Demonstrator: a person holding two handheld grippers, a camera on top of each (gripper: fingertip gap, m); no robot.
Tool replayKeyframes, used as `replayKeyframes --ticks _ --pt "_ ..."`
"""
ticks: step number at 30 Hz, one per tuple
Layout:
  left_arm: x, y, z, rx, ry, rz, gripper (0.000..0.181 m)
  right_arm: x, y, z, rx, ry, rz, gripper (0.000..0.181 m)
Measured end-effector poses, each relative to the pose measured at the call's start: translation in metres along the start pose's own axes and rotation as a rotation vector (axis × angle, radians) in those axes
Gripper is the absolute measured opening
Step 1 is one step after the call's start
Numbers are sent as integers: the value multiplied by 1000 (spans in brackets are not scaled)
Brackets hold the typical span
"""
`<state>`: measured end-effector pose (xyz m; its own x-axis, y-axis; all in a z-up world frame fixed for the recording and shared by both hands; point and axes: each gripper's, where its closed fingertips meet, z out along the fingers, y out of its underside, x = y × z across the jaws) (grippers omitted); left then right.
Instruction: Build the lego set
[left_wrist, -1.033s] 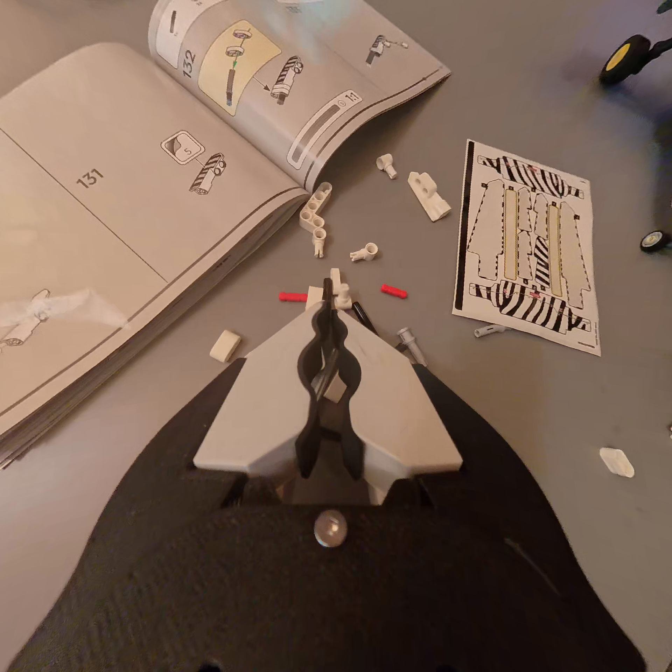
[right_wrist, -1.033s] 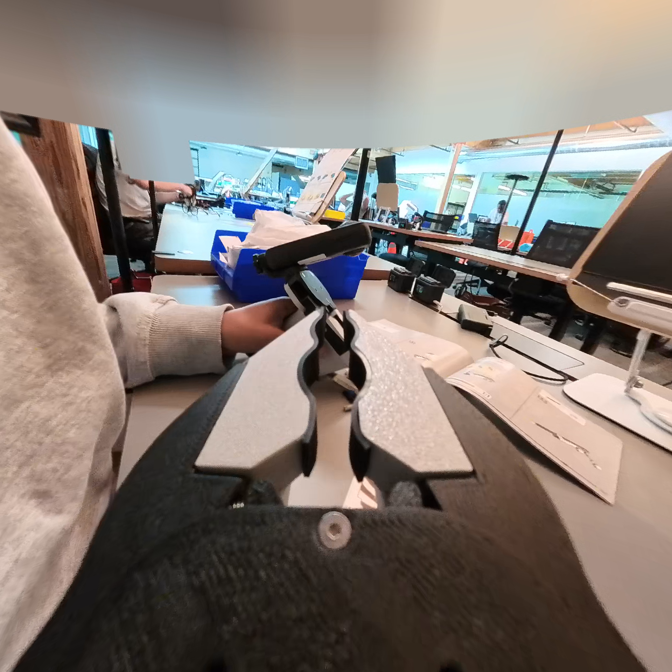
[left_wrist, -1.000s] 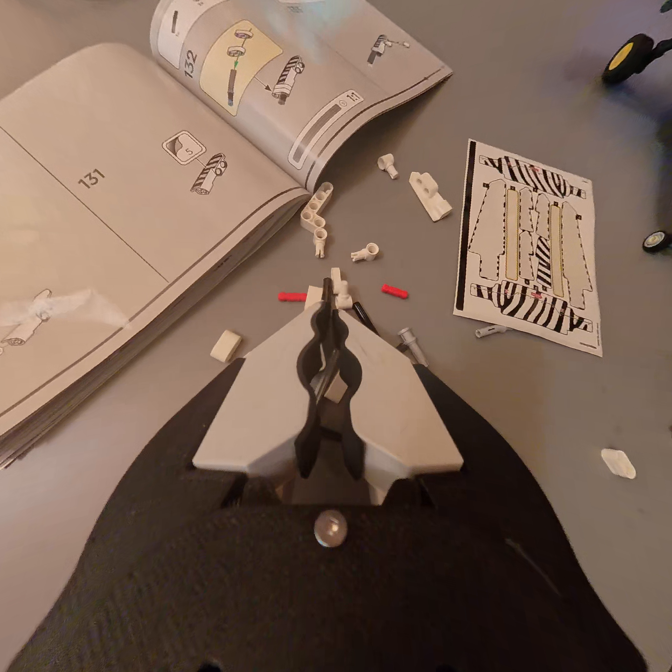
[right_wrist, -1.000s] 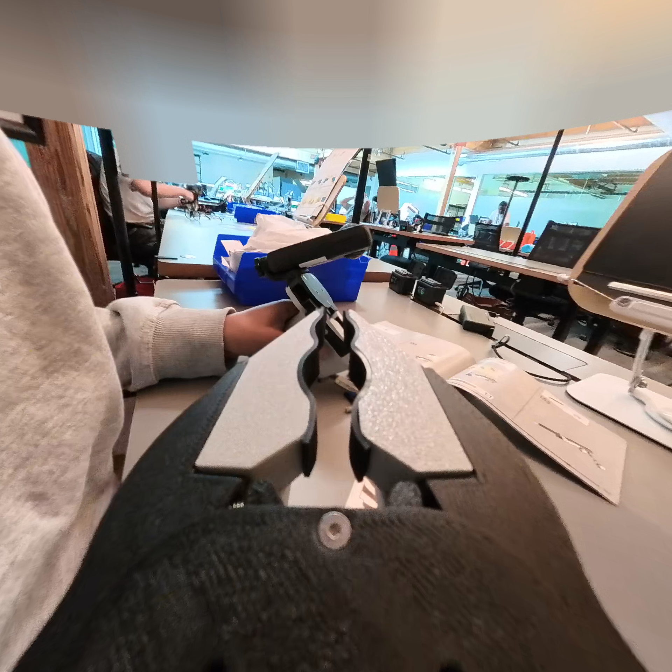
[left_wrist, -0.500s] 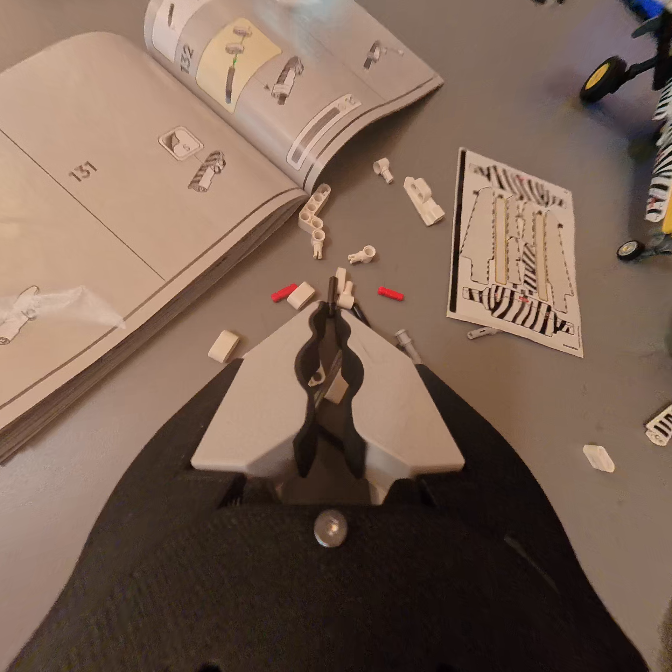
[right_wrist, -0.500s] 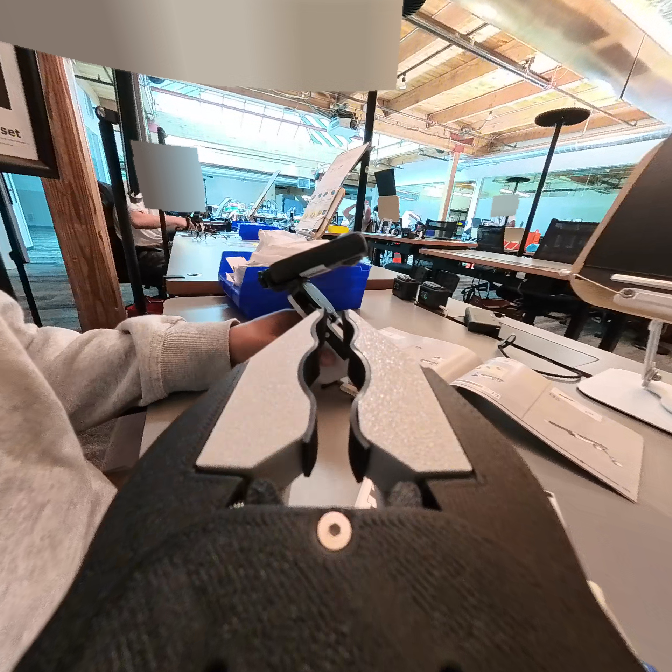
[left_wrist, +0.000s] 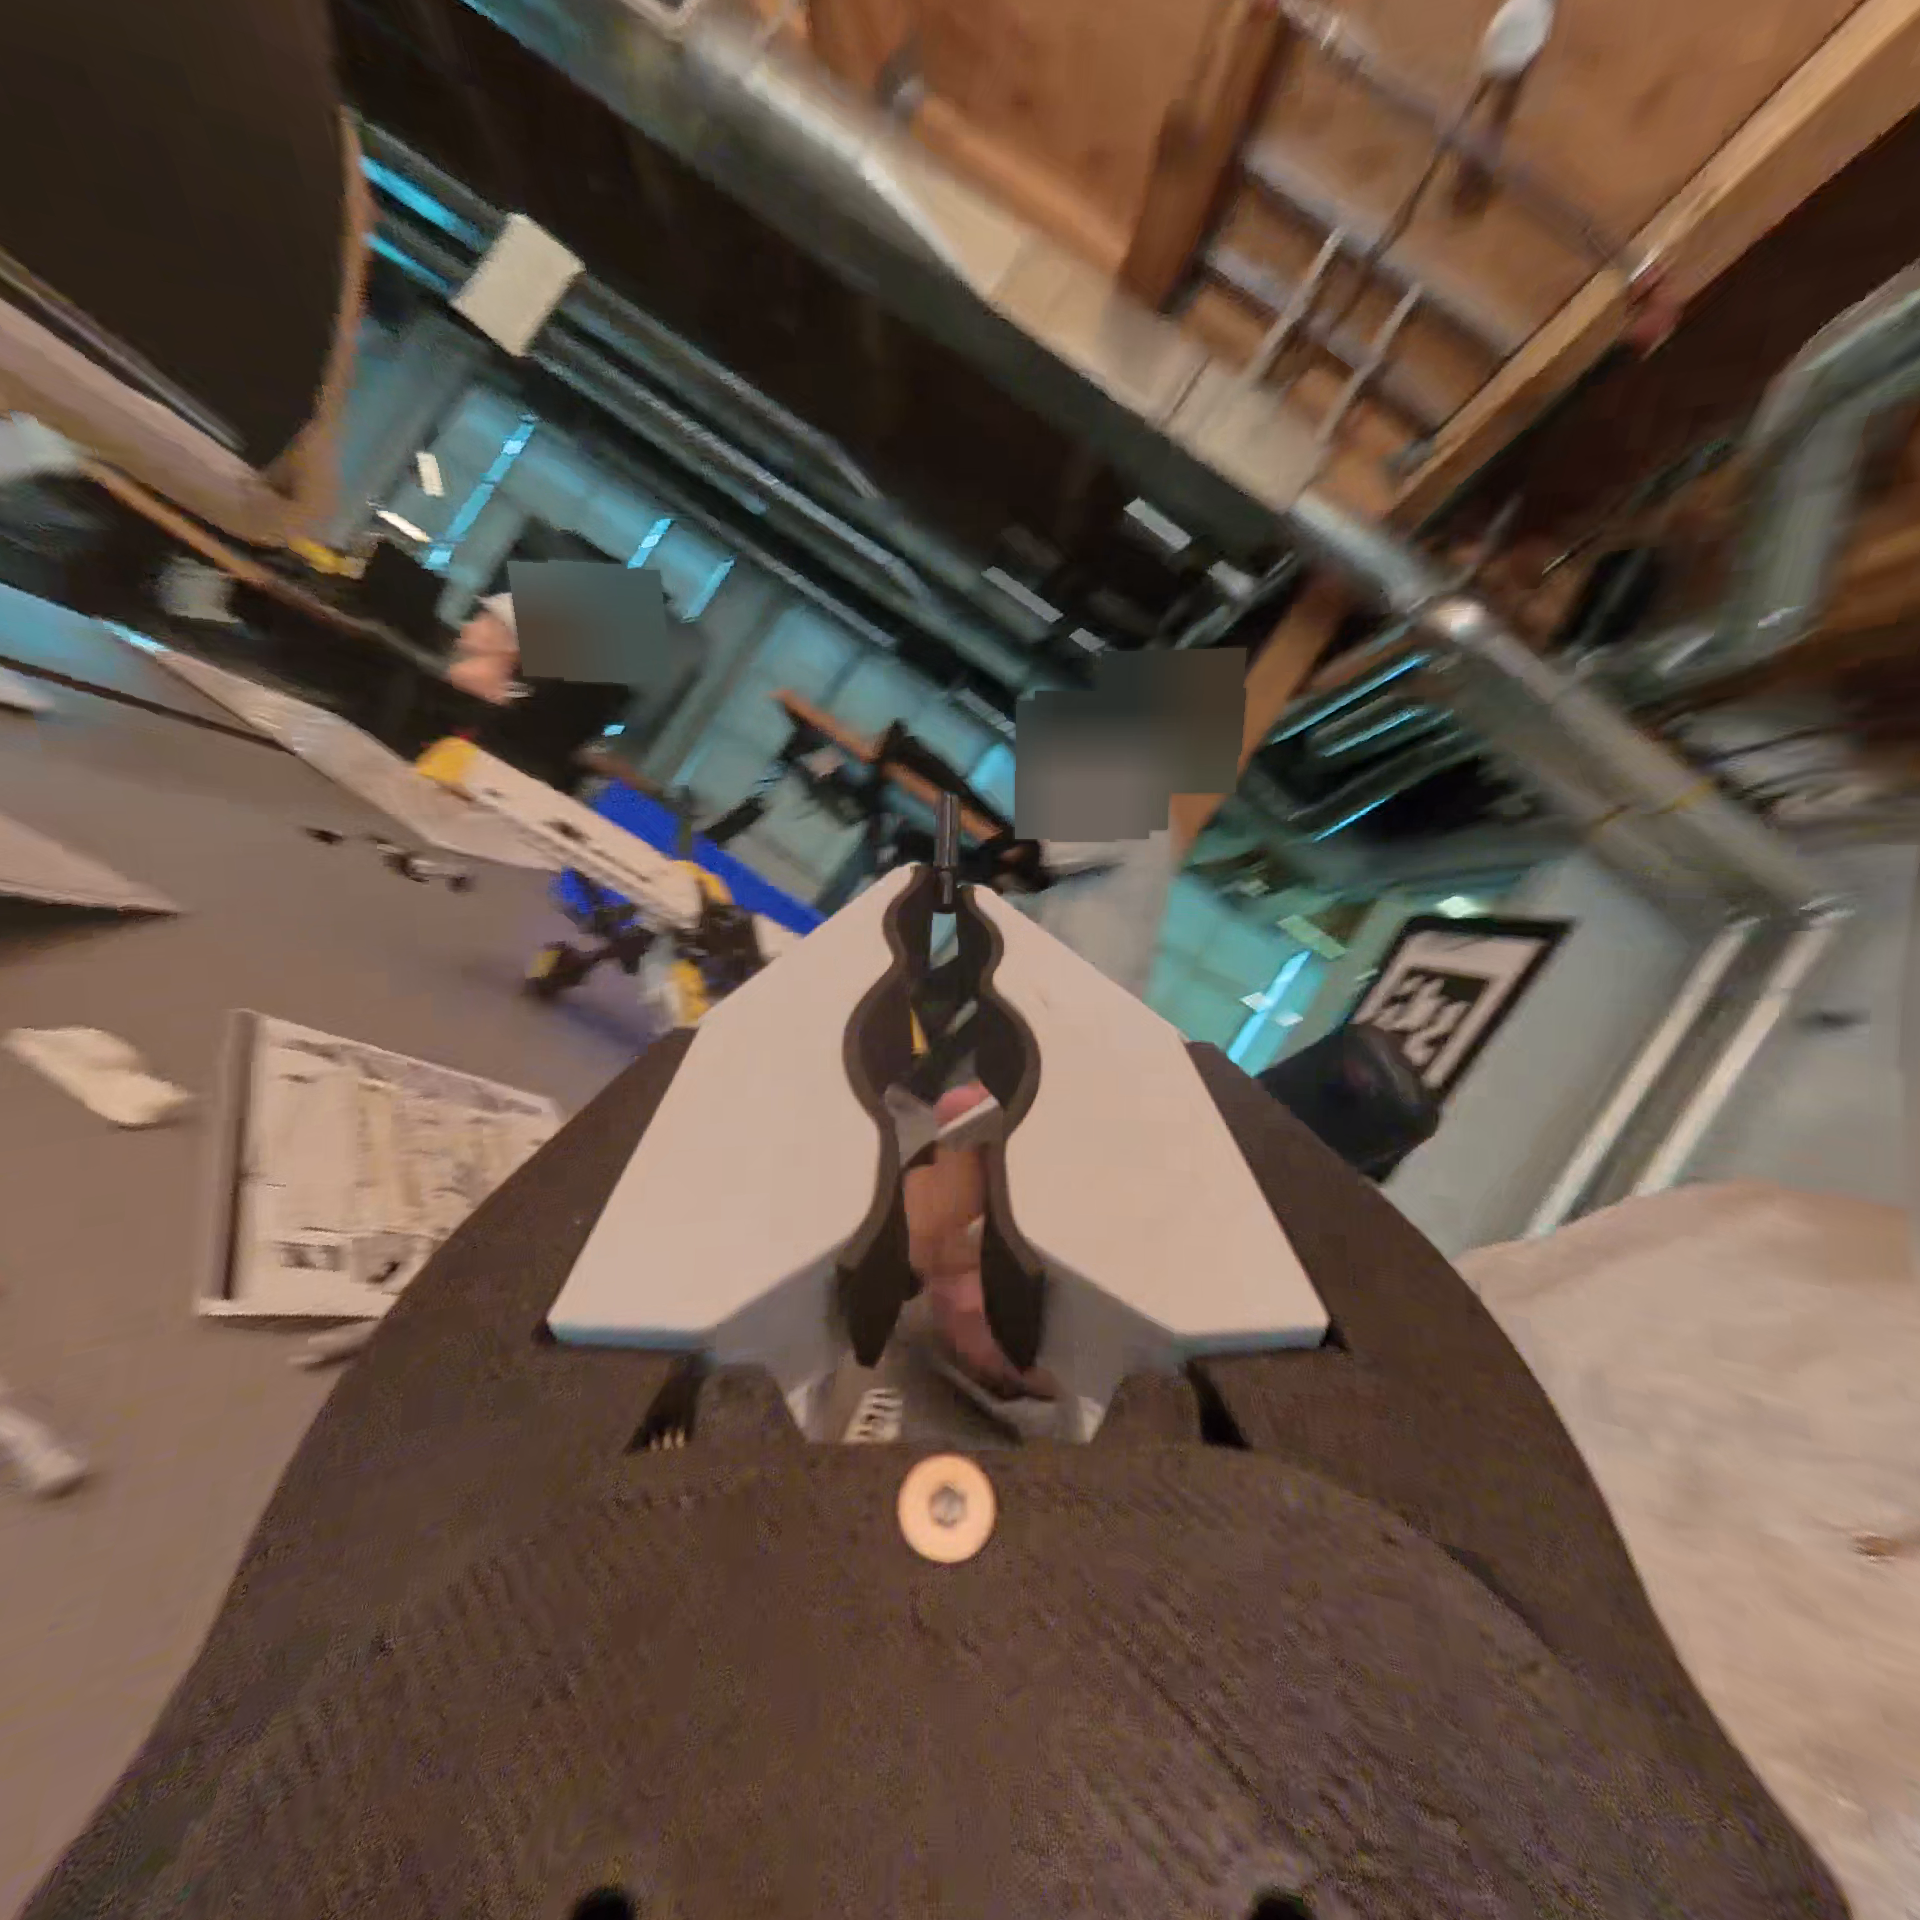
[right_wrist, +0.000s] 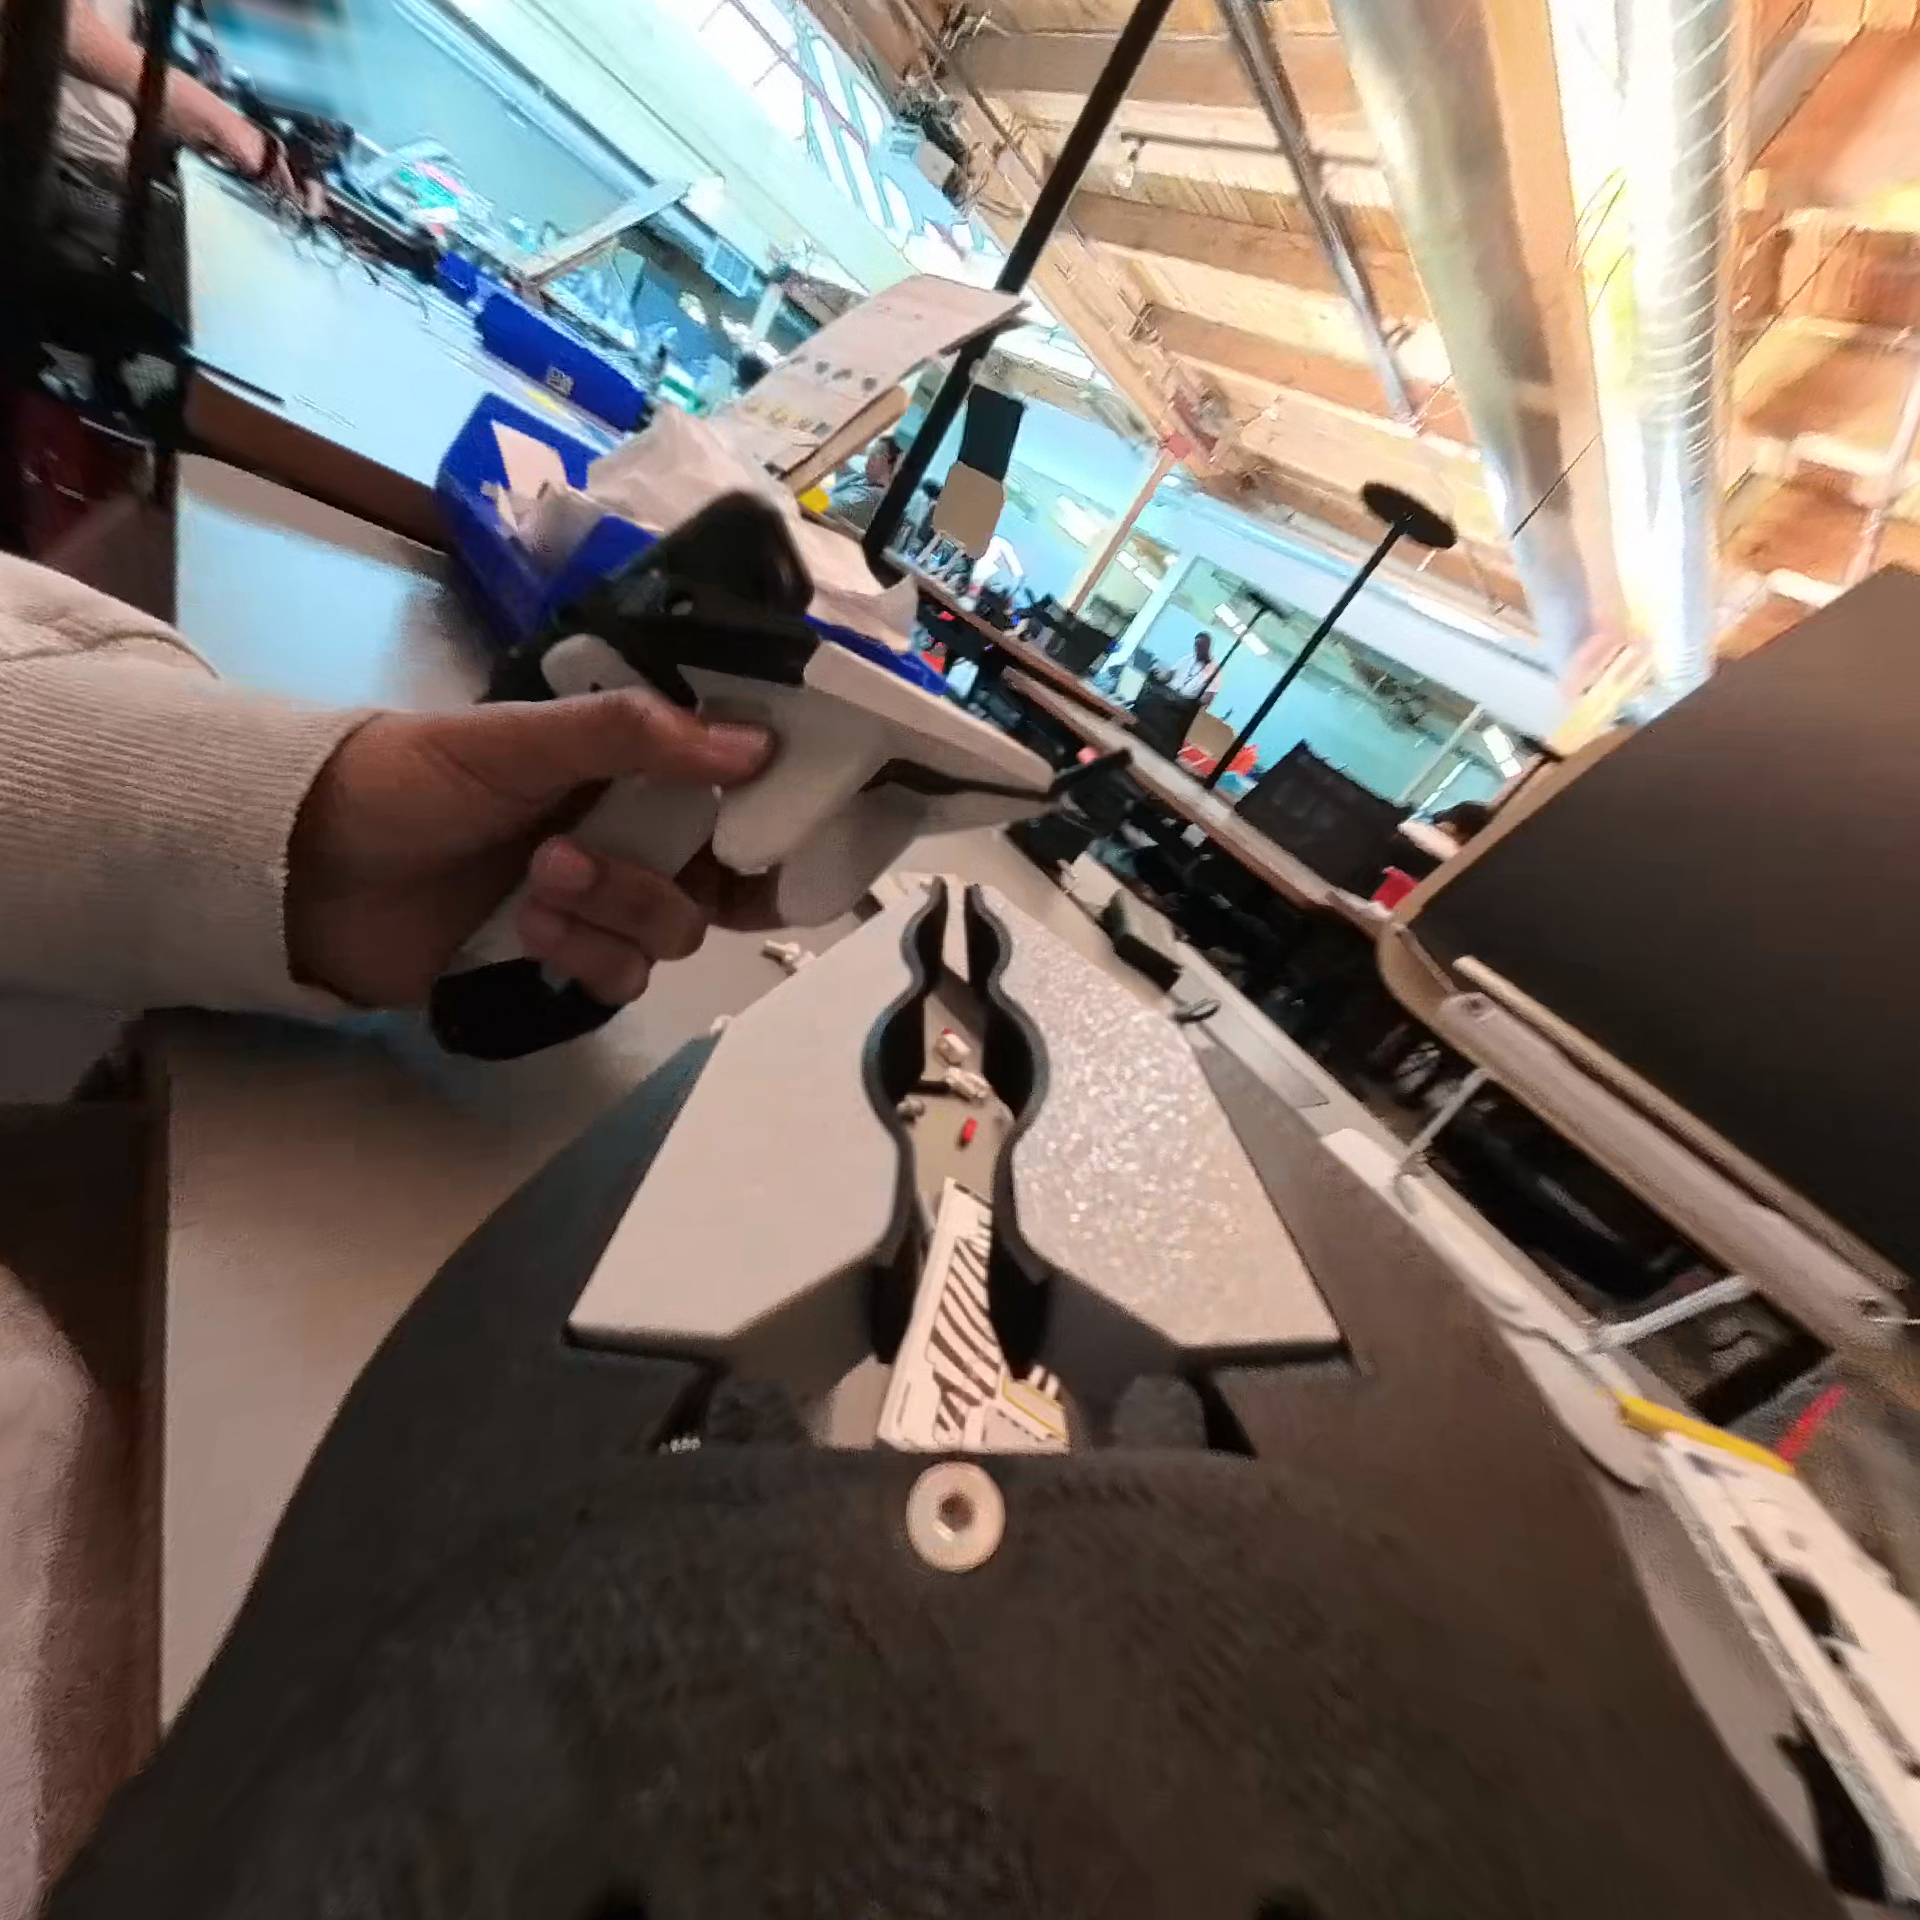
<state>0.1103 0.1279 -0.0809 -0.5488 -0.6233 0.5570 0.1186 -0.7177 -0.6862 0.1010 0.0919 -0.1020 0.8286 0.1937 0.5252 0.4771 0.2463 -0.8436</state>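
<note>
Lego pin: a thin black pin (left_wrist: 947, 831) is sitting in the very tips of the left claw (left_wrist: 943, 902), lifted clear of the counter (left_wrist: 260, 935) and pointing up into the room.
Left claw: its jaws are pressing closed on the pin; only the last bit of the tips is gripping, and most of the pin is standing out above them.
Right claw: the right claw (right_wrist: 954, 902) is hanging just below the left one, its jaws standing narrowly apart and holding nothing; I am judging it to be empty.
Hand: a hand (right_wrist: 468, 842) in a light sleeve is squeezing the handle of the left tool.
Loose parts: small white pieces and a red pin (right_wrist: 966, 1130) are lying on the counter, seen through the gap of the right claw, with the striped sticker sheet (right_wrist: 961, 1340) nearer.
Farther off: the partly built model (left_wrist: 644, 935) with yellow and black parts is standing near a blue bin.
Risk: the pin is thin and held only at its end, so it could be twisting or slipping out if the grip is loosening, or if the right claw is pushing it sideways during a handover.
</note>
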Motion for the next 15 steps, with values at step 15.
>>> replayKeyframes --ticks 15 --pt "27 28 14 -90 216 -124 2 17 -2 -9 41 181 -147 24"
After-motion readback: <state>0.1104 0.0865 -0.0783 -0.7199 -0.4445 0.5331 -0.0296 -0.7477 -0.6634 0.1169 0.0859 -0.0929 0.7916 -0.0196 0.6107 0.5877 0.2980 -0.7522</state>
